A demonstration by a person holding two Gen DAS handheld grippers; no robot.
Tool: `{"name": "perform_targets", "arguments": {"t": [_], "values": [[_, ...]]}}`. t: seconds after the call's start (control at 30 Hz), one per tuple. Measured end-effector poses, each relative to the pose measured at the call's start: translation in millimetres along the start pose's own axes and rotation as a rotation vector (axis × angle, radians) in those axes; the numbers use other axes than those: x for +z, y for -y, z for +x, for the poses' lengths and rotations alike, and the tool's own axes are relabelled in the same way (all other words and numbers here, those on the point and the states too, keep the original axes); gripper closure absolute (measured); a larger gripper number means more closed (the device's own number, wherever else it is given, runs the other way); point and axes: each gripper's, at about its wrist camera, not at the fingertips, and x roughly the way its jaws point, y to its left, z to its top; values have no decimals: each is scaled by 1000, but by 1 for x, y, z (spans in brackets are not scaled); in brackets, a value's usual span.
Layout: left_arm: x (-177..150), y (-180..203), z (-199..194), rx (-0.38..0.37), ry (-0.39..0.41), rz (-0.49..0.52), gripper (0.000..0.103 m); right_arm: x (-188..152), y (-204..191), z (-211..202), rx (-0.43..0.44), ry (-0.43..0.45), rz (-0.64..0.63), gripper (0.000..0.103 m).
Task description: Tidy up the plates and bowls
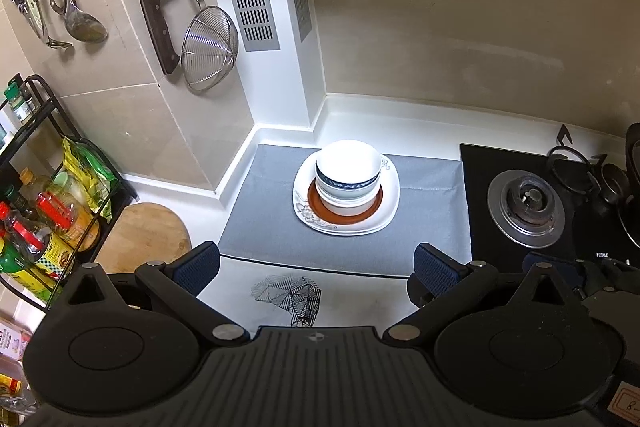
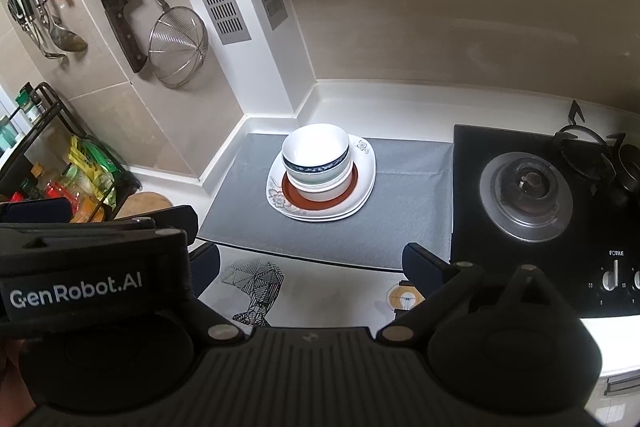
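Three nested white ceramic bowls [image 1: 347,175] are sitting on a red-brown plate [image 1: 345,207] atop white square plates [image 1: 347,223], on a grey mat [image 1: 280,223] near the counter's back corner. Both the left gripper [image 1: 316,265] and right gripper [image 2: 308,263] are hovering wide open, empty, suggesting stacking is finished.

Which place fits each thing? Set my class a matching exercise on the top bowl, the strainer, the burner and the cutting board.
Things:
1. top bowl
2. strainer
3. burner
4. cutting board

Places:
A. beside the bottle rack
B. hanging on the tiled wall
C. on the black hob, right of the grey mat
D. on top of the stack on the plates

Pairs: 1-D, 2-B, 3-C, 4-A
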Motion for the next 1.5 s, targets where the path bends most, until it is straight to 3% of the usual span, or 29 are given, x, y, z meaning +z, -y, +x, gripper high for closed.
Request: {"name": "perform_targets", "arguments": {"t": [0.73,1.5], "values": [[-22,-3,-21,-9,0,-4,0,-23,-3,-19,9,-2,20,4],[-26,-3,-18,-7,-3,15,0,-32,-5,-19,-9,-2,29,3]]}}
